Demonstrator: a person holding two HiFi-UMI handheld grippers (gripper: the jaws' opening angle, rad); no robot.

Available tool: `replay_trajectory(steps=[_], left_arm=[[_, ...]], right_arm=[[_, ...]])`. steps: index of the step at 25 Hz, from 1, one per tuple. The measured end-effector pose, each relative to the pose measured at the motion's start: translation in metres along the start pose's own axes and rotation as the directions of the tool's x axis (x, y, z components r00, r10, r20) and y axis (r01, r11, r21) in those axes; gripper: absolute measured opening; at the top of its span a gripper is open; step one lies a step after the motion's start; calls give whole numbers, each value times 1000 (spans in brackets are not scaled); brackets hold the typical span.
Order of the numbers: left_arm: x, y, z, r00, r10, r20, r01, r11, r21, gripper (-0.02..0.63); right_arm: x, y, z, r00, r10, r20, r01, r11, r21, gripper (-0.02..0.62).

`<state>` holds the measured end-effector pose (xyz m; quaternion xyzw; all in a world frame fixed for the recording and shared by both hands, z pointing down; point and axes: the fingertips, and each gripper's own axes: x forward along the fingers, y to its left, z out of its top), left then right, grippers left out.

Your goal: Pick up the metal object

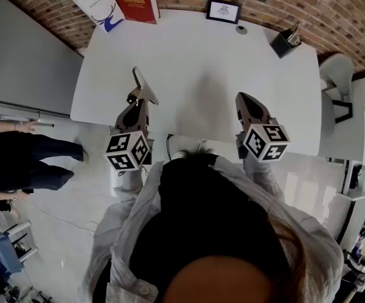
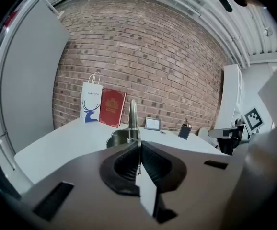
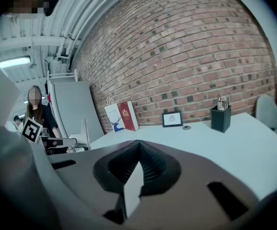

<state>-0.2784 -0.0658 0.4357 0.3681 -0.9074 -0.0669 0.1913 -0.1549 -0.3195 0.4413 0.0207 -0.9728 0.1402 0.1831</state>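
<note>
Metal object sits left of centre in the head view, over the white table, at the tip of our left gripper; our right gripper is right of centre. In the left gripper view, we see the jaws pinching it, its strip rising at centre frame. In the right gripper view, our jaws are pressed together, empty.

Right gripper closed and empty, white table, brick wall
</note>
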Motion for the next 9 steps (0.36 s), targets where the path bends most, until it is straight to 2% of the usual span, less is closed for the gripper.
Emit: replay_trajectory(steps=[9], left_arm=[[3, -6, -12, 999, -19, -28, 18, 1000, -19, 17]], right_arm=[[-4, -4, -11, 1000, -9, -16, 9, 1000, 30, 6]])
